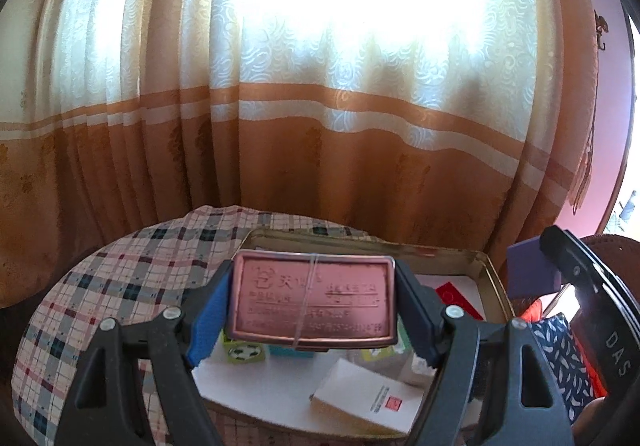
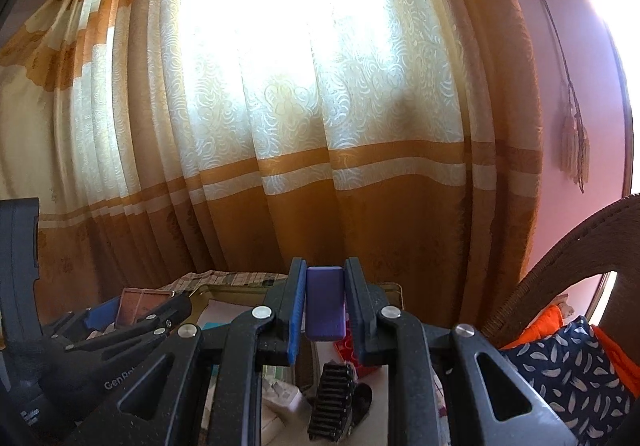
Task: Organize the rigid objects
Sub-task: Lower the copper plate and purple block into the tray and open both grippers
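Observation:
My left gripper (image 1: pixel 314 306) is shut on a flat copper-pink metal tin (image 1: pixel 314 296) with embossed writing and a rubber band round it; it hangs above a shallow gold tin tray (image 1: pixel 494 278). In the right wrist view the same tin (image 2: pixel 138 306) and left gripper (image 2: pixel 132 312) show at lower left. My right gripper (image 2: pixel 324 304) is shut on a small purple block (image 2: pixel 325 302), held upright over the tray (image 2: pixel 394 292). The purple block (image 1: pixel 530 266) and the right gripper's black body also appear at the right edge of the left wrist view.
The tray holds a white booklet (image 1: pixel 366 398), a green-and-white cube (image 1: pixel 242 352), a red card (image 1: pixel 460 300). It rests on a plaid cloth (image 1: pixel 120 286). A black comb-like clip (image 2: pixel 332 402) lies below. A feather-print cushion (image 2: pixel 568 370), a wicker chair (image 2: pixel 560 266) and curtains (image 1: pixel 320 126) surround.

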{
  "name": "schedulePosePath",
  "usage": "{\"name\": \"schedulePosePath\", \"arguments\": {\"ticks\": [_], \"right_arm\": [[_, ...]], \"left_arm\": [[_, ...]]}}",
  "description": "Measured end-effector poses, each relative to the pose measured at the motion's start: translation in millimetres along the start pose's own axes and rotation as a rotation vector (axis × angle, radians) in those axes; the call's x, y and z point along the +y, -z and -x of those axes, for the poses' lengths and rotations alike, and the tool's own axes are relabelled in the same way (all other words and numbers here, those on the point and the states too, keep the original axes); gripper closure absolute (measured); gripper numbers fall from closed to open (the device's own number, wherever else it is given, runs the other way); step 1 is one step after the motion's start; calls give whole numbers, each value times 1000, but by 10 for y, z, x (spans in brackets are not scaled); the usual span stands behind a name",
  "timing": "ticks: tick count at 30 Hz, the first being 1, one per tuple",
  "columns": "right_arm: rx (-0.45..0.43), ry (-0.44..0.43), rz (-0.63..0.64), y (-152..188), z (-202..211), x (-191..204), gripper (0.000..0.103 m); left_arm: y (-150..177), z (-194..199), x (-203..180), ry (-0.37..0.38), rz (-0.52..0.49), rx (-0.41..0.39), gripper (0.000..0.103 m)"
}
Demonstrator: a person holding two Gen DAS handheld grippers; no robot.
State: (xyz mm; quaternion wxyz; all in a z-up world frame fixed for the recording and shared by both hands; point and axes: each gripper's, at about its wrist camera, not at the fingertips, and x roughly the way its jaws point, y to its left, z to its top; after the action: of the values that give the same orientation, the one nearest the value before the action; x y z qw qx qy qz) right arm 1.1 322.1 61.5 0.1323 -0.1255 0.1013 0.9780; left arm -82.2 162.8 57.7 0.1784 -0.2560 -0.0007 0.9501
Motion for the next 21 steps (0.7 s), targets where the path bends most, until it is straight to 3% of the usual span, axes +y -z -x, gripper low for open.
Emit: {"name": "schedulePosePath", "arguments": {"ticks": [21], "right_arm": [[59,15,-6,-139,-515,-42,81]], "left_arm": [[-101,-494,-123,-26,-7,66,26]]}}
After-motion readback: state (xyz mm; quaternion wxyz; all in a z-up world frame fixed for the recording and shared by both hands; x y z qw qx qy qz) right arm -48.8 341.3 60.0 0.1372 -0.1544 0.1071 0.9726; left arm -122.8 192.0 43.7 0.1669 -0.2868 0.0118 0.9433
